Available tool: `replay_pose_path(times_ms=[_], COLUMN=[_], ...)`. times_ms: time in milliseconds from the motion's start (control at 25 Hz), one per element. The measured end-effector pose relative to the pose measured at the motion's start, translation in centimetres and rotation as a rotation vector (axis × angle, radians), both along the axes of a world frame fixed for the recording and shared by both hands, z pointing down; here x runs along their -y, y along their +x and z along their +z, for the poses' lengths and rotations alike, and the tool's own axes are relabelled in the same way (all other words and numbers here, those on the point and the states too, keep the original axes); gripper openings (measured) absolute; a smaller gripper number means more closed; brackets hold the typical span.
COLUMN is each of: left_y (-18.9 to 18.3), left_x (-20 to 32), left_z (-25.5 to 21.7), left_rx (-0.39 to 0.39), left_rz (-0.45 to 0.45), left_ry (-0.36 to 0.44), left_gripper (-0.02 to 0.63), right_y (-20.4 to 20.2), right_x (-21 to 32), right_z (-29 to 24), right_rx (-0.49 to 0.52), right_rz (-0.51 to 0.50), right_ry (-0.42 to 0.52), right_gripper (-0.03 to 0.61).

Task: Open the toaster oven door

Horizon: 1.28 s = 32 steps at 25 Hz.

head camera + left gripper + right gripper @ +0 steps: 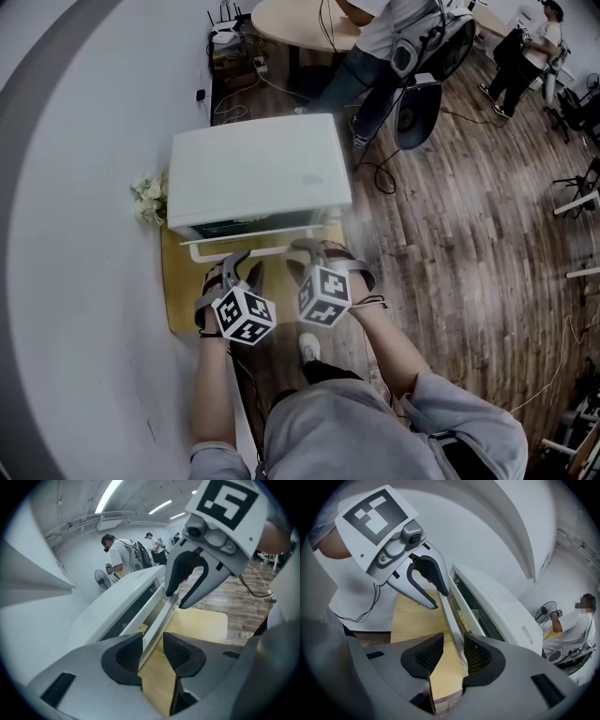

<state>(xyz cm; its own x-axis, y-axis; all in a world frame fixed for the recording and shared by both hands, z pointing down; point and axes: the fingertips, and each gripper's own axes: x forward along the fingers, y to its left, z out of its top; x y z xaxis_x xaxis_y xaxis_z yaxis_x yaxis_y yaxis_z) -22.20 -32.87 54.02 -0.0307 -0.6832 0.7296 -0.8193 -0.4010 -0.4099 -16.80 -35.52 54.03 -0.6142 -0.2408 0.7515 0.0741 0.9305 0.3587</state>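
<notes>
Head view shows the white toaster oven (253, 173) on a wooden board (178, 281), just beyond both grippers. The left gripper (152, 649) and right gripper (453, 653) straddle its door handle (161, 620), jaws apart and unclamped. The next move likely calls for closing on the bar, then pulling it near and down.

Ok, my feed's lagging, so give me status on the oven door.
Both open: left tool and right tool straddle the door handle. The toaster oven door looks barely ajar. Nothing seen in its path.

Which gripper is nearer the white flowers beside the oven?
Left. The left gripper straddles the door handle nearest the flowers; the right gripper straddles its far end.
</notes>
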Motion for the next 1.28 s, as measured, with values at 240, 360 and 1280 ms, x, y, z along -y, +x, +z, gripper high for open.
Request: replay_pose_path(times_ms=[240,360,1280], left_y=[0.8,1.3,3.5], left_x=[-1.8,-3.0,-8.1], left_z=[0.8,1.5,6.3], left_rx=[-0.01,-0.011,-0.235], left_rz=[0.001,0.003,-0.174], left_ry=[-0.006,-0.01,0.127], left_gripper=[0.132,0.129,0.098], right_y=[0.8,1.3,4.0], right_x=[-1.8,-3.0,-7.7], right_z=[0.8,1.5,6.4], right_rx=[0.005,0.005,0.146], right_rz=[0.028,0.042,0.223], right_ry=[-0.024,-0.036,-0.09], right_gripper=[0.126,0.126,0.109])
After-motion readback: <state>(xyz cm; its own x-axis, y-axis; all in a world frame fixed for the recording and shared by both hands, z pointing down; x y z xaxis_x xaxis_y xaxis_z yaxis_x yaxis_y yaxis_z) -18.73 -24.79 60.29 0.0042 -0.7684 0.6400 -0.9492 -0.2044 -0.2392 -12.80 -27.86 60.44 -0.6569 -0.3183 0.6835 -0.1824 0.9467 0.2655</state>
